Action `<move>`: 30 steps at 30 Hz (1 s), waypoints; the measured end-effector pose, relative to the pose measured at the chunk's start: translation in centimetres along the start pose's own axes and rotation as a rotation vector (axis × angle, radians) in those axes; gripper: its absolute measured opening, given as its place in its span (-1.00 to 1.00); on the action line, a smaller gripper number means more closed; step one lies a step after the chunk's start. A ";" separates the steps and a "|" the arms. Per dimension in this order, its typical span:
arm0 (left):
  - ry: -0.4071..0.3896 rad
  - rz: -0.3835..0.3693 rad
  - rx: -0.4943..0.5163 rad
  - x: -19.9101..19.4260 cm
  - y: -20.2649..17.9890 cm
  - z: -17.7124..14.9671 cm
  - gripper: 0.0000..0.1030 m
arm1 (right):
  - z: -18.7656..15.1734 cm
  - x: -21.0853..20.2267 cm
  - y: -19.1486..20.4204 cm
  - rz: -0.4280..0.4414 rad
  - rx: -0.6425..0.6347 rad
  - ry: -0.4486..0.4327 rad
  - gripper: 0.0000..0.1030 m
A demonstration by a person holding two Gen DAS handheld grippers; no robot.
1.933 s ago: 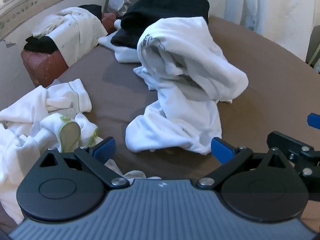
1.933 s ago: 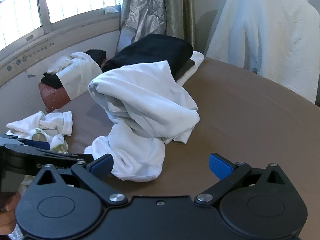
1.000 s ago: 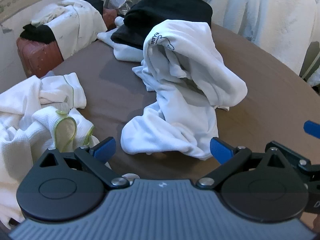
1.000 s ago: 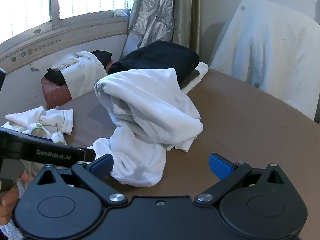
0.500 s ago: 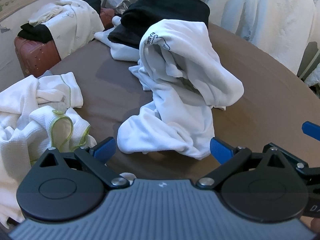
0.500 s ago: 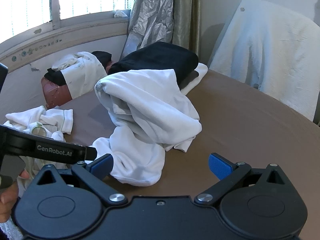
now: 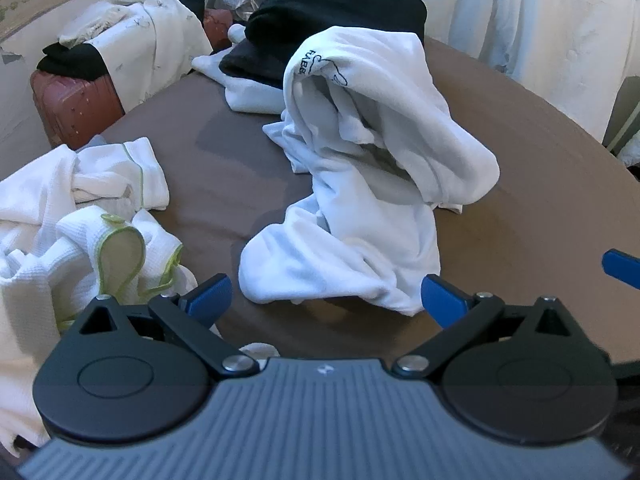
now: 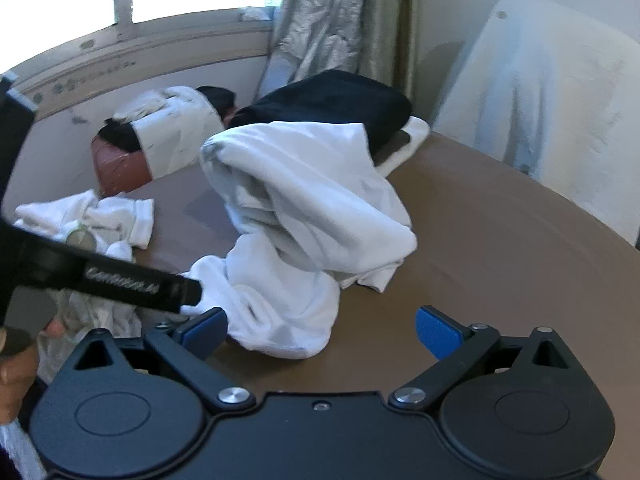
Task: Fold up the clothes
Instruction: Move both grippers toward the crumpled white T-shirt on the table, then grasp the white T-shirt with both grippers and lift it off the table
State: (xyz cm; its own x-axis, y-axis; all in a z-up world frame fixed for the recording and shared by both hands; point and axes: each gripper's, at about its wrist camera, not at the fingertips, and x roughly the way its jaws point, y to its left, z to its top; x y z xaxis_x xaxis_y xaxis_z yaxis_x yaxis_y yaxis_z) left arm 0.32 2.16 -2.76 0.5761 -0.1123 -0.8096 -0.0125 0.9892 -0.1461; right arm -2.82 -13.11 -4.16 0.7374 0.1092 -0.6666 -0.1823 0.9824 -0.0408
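Two handheld grippers hover low over a round brown table point(image 7: 520, 184). The left gripper point(image 7: 324, 294) has its blue-tipped fingers spread wide, holding nothing. The right gripper point(image 8: 320, 330) is likewise spread wide and empty; a person's hand point(image 8: 16, 368) shows at the left edge of its view.

Just ahead of both, a crumpled white garment point(image 7: 360, 184) lies heaped mid-table, its near end between the left gripper's fingertips without touching them. To the left sits a pile of white waffle-weave clothes with green trim point(image 7: 100, 208). Farther back, a folded black garment point(image 7: 340, 20) rests on white cloth at the table's far edge. Beyond, a reddish suitcase point(image 7: 72, 108) carries more clothing.
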 end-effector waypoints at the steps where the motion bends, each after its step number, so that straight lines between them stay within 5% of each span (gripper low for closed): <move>1: -0.001 -0.005 -0.002 0.1 0.0 0.0 0.99 | 0.0 0.0 0.1 0.009 -0.013 -0.003 0.93; 7: -0.130 0.071 0.067 1.8 -1.2 0.9 1.00 | 1.1 2.9 -0.2 0.051 -0.112 -0.017 0.93; 13: -0.205 0.036 -0.010 3.9 0.7 4.5 1.00 | 4.8 8.0 -2.3 0.066 -0.252 -0.040 0.93; 21: -0.134 0.131 0.058 9.6 1.5 8.2 0.99 | 5.8 14.0 -3.3 0.136 -0.308 0.017 0.92; 25: -0.099 -0.053 -0.063 12.6 3.3 7.1 0.94 | 5.9 16.2 -3.1 0.105 -0.317 -0.004 0.92; 27: -0.083 -0.175 -0.116 14.4 4.1 6.4 0.67 | 6.0 17.7 -3.5 0.088 -0.291 -0.024 0.90; 29: -0.049 -0.248 -0.188 16.1 4.6 5.9 0.06 | 6.0 19.2 -4.4 0.115 -0.215 -0.035 0.67; 30: -0.032 -0.283 -0.231 16.8 4.9 5.7 -0.03 | 5.9 20.1 -4.6 0.137 -0.185 -0.015 0.23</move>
State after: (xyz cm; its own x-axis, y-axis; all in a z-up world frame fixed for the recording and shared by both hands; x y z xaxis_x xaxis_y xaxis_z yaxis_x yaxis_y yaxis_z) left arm 14.61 5.62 -13.78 0.6087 -0.3717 -0.7010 -0.0309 0.8717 -0.4891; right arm 16.66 -14.54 -13.01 0.7067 0.2432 -0.6644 -0.3969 0.9137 -0.0877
